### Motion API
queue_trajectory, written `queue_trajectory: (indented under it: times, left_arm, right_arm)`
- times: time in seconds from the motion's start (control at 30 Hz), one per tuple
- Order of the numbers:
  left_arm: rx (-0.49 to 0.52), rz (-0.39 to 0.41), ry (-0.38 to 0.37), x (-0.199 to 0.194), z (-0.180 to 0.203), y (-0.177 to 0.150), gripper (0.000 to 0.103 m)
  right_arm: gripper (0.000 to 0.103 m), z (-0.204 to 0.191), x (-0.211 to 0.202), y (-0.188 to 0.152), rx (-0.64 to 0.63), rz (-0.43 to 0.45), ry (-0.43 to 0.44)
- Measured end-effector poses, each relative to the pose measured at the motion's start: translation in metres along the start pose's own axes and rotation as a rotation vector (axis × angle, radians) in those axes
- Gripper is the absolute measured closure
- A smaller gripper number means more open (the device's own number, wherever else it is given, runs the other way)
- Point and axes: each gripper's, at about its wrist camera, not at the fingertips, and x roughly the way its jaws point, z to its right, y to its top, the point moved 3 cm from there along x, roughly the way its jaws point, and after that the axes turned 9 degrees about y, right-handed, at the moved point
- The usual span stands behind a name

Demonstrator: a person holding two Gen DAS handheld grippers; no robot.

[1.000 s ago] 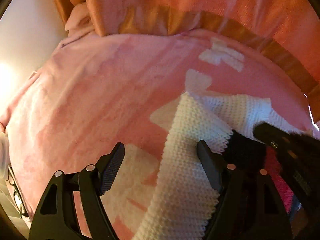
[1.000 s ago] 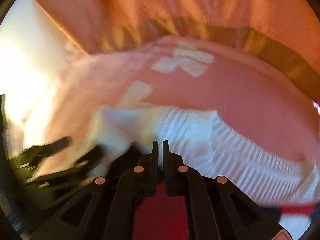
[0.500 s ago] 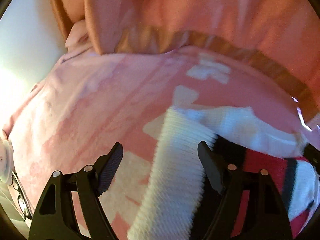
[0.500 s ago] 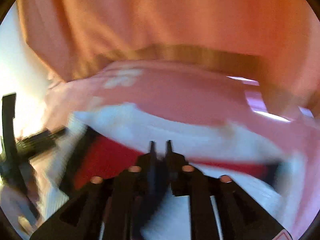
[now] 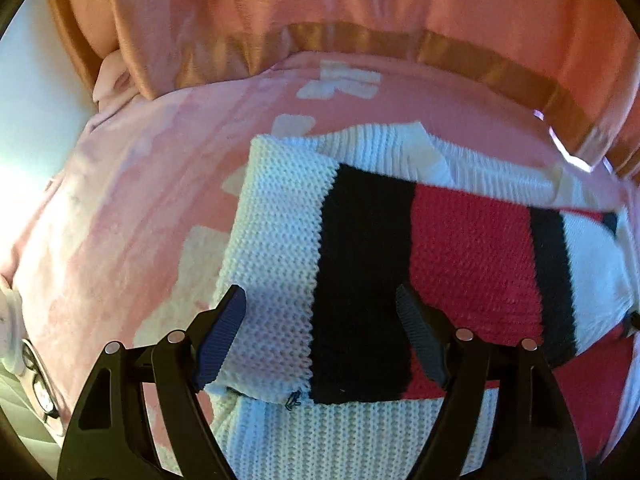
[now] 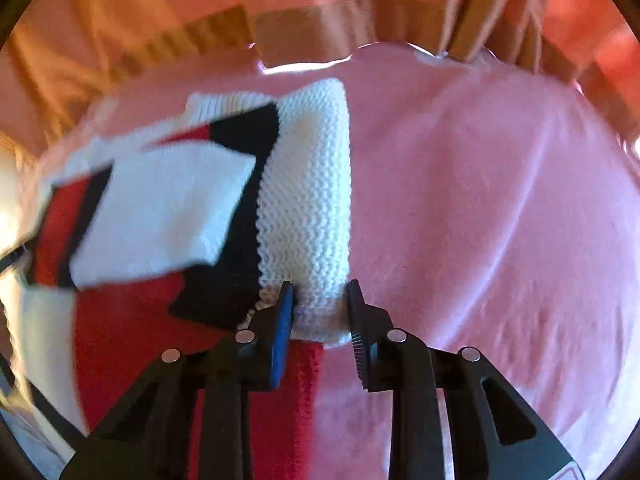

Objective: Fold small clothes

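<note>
A knitted sweater [image 5: 472, 248] in white, black and red stripes lies folded on a pink blanket [image 5: 132, 208]. My left gripper [image 5: 320, 308] hovers open over its near left corner, with white and black knit showing below the gap and nothing gripped. In the right wrist view the sweater [image 6: 160, 216] fills the left half, a sleeve lying slanted across it. My right gripper [image 6: 319, 300] stands at the sweater's right edge with its jaws partly apart. The thick white folded edge [image 6: 308, 200] sits between the fingers, and I see no pad pressing on it.
Orange cloth with a tan band [image 5: 320, 0] hangs behind the bed's far edge. To the sweater's right the pink blanket [image 6: 480, 200] is bare. A pair of glasses [image 5: 38, 376] lies off the blanket's lower left edge. Bright light enters at the left.
The right gripper swept right across the sweater to its right edge and its jaws parted. The striped panel now lies spread out. The left gripper shifted slightly and stayed open.
</note>
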Motion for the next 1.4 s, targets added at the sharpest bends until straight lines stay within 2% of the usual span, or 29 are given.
queue_trajectory:
  times: [0.07, 0.13, 0.23, 0.3, 0.33, 0.4, 0.47, 0.5, 0.53, 0.7, 0.77, 0.83, 0.9, 1.0, 1.07, 1.13, 1.23, 1.4]
  left_arm:
    - [0.059, 0.020, 0.056, 0.004, 0.005, -0.005, 0.024]
    - [0.068, 0.033, 0.073, 0.005, 0.004, -0.006, 0.023]
    - [0.042, 0.053, 0.035, -0.010, 0.004, -0.004, 0.025]
    - [0.037, 0.082, 0.002, -0.022, 0.009, -0.003, 0.024]
    - [0.044, 0.094, -0.008, -0.026, 0.013, -0.003, 0.024]
    - [0.066, 0.097, -0.008, -0.026, 0.022, -0.003, 0.024]
    - [0.083, 0.076, -0.006, -0.021, 0.030, -0.004, 0.024]
    - [0.083, 0.068, -0.004, -0.018, 0.031, -0.004, 0.024]
    - [0.079, 0.061, -0.005, -0.016, 0.032, -0.005, 0.024]
    - [0.070, 0.052, -0.022, -0.018, 0.030, -0.007, 0.024]
    - [0.072, 0.053, -0.019, -0.017, 0.030, -0.008, 0.024]
    - [0.077, 0.049, -0.017, -0.016, 0.032, -0.008, 0.024]
    - [0.075, 0.047, -0.015, -0.016, 0.032, -0.009, 0.024]
    - [0.064, 0.045, -0.017, -0.018, 0.030, -0.008, 0.024]
    - [0.062, 0.046, -0.014, -0.018, 0.030, -0.008, 0.024]
    - [0.066, 0.044, -0.011, -0.017, 0.031, -0.008, 0.024]
    - [0.069, 0.044, -0.009, -0.016, 0.030, -0.008, 0.023]
    - [0.063, 0.033, -0.008, -0.013, 0.029, -0.008, 0.023]
  right_arm:
    - [0.079, -0.002, 0.001, 0.001, 0.017, -0.005, 0.000]
    - [0.079, 0.004, -0.009, 0.000, 0.045, 0.001, 0.007]
    - [0.079, -0.014, -0.035, 0.012, 0.060, 0.103, 0.025]
    - [0.079, -0.033, -0.047, 0.020, 0.041, 0.166, 0.100]
    - [0.079, -0.046, -0.046, 0.023, 0.023, 0.166, 0.150]
    - [0.079, -0.062, -0.028, 0.026, -0.013, 0.112, 0.172]
    - [0.079, -0.072, -0.001, 0.025, -0.042, 0.025, 0.122]
    - [0.079, -0.071, 0.018, 0.020, -0.047, -0.042, 0.071]
    - [0.079, -0.071, 0.023, 0.019, -0.046, -0.051, 0.059]
    - [0.079, -0.084, -0.004, 0.027, -0.036, 0.048, 0.124]
    - [0.079, -0.083, 0.001, 0.023, -0.043, 0.030, 0.100]
    - [0.079, -0.082, 0.021, 0.020, -0.042, -0.044, 0.048]
    - [0.079, -0.084, 0.017, 0.020, -0.030, -0.028, 0.043]
    - [0.078, -0.094, 0.000, 0.030, -0.034, 0.037, 0.091]
    - [0.062, -0.094, 0.000, 0.032, -0.021, 0.048, 0.076]
    - [0.059, -0.085, 0.005, 0.034, 0.022, 0.042, 0.072]
    - [0.057, -0.074, 0.013, 0.033, 0.123, 0.003, 0.133]
    - [0.057, -0.067, 0.010, 0.030, 0.256, -0.007, 0.299]
